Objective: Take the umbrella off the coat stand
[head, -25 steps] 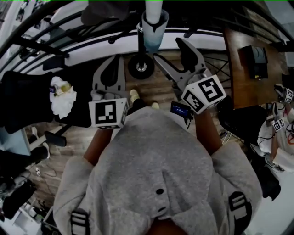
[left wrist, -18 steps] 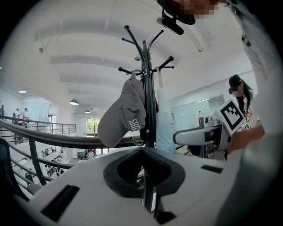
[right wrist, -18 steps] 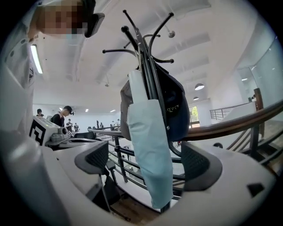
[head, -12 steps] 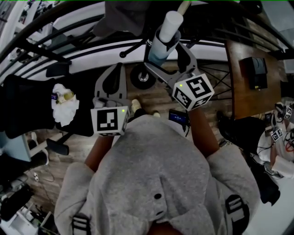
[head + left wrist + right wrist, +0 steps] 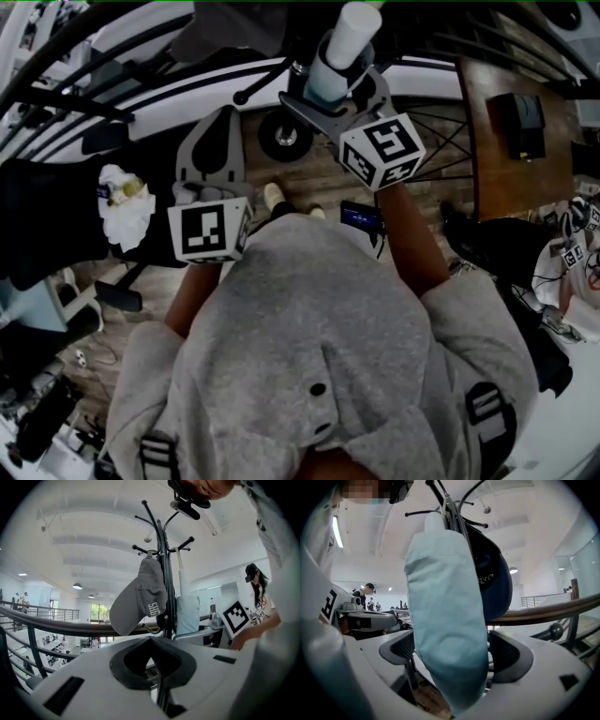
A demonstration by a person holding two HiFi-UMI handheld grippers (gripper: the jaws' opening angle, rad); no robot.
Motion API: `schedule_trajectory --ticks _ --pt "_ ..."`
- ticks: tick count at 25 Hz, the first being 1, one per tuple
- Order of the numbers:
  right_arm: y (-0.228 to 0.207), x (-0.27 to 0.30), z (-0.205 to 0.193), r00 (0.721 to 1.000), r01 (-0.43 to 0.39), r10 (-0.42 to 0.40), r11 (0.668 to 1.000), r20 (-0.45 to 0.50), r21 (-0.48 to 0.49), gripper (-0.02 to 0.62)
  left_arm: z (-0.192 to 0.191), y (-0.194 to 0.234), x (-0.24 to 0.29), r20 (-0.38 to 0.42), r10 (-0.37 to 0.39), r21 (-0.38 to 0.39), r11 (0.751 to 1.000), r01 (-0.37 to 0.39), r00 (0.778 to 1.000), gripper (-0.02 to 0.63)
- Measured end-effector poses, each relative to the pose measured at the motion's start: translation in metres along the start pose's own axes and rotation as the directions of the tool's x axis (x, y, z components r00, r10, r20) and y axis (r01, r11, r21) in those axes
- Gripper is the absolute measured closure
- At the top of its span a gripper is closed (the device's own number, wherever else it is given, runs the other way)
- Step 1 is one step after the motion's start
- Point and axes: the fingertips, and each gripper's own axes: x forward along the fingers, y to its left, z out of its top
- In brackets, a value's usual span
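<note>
A folded pale blue umbrella (image 5: 445, 620) with a white handle (image 5: 352, 30) hangs on the black coat stand (image 5: 166, 573). My right gripper (image 5: 454, 653) stands open with the umbrella's lower part between its jaws. Both pads (image 5: 401, 649) lie close beside the fabric without squeezing it. In the head view the right gripper (image 5: 330, 89) straddles the umbrella (image 5: 328, 80) above the stand's round base (image 5: 284, 137). My left gripper (image 5: 216, 141) is off to the left of the stand, shut and empty. From the left gripper (image 5: 157, 667) view, the umbrella (image 5: 187, 613) hangs behind the pole.
A grey cap (image 5: 140, 597) and a dark navy cap (image 5: 494, 581) hang on the stand's hooks. A curved dark railing (image 5: 56, 625) runs just beyond the stand. A wooden table (image 5: 502, 159) is at the right, and dark clothing with a white bundle (image 5: 127, 204) at the left.
The right gripper has swung left to the umbrella and its jaws have spread around it. The left gripper has drifted a little left.
</note>
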Motion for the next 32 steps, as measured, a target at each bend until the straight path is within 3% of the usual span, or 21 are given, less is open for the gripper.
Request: schedule_trajectory --ticks 7,10,13,19,25,32 --pt "-0.001 -0.004 0.003 0.999 0.034 -0.032 0.998 0.033 -0.051 0.098 -0.002 0.002 0.01 -0.014 0.004 0.014 1.0 -0.004 1.0 0.592" --pt "-0.006 -0.009 0.014 0.993 0.104 -0.101 0.993 0.064 -0.055 0.184 -0.001 0.0 0.011 -0.02 0.006 0.013 1.0 -0.006 1.0 0.592" --pt "-0.006 -0.001 0.018 0.991 0.119 -0.116 0.992 0.065 -0.051 0.259 -0.004 0.004 0.012 -0.023 0.009 0.026 1.0 -0.009 1.0 0.592" --pt "-0.004 0.002 0.017 0.989 0.145 -0.143 0.987 0.043 -0.067 0.259 -0.002 0.005 0.007 -0.021 0.026 0.031 0.999 -0.025 0.999 0.592" --pt "-0.004 -0.003 0.016 0.989 0.148 -0.147 0.984 0.02 -0.101 0.31 0.006 -0.002 0.006 0.007 0.023 0.013 1.0 -0.023 1.0 0.592" --pt "-0.001 -0.026 0.021 0.99 0.139 -0.138 0.988 0.022 -0.061 0.318 0.013 -0.013 -0.005 0.017 0.028 0.022 0.999 -0.028 0.999 0.592"
